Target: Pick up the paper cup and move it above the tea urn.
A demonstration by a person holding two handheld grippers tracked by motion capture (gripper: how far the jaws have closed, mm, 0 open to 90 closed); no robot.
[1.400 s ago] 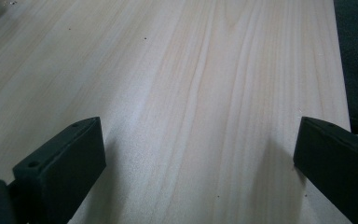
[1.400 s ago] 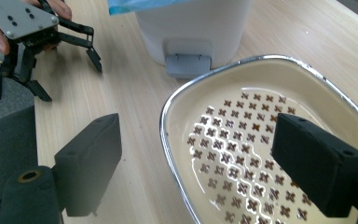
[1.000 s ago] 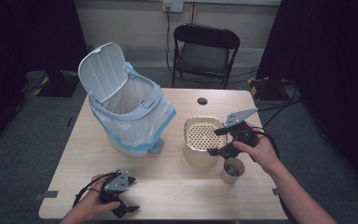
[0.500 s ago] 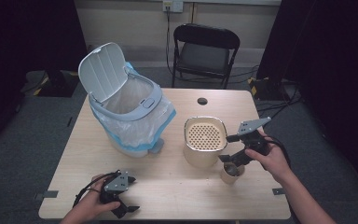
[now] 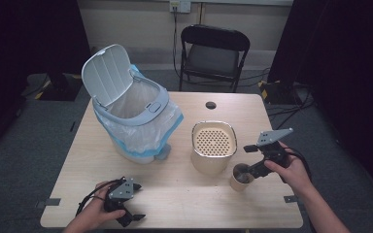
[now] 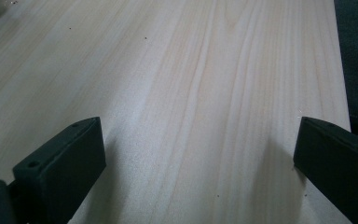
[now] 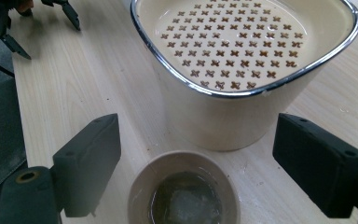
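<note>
right gripper (image 7: pixel 196 163) jaws spread wide either side of the cup (image 7: pixel 184 191), not touching it.

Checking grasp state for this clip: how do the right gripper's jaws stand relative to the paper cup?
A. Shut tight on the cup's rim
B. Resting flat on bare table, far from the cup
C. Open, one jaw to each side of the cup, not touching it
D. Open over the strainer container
C: in the right gripper view the right gripper has its jaws wide apart either side of the paper cup, with gaps showing.
</note>
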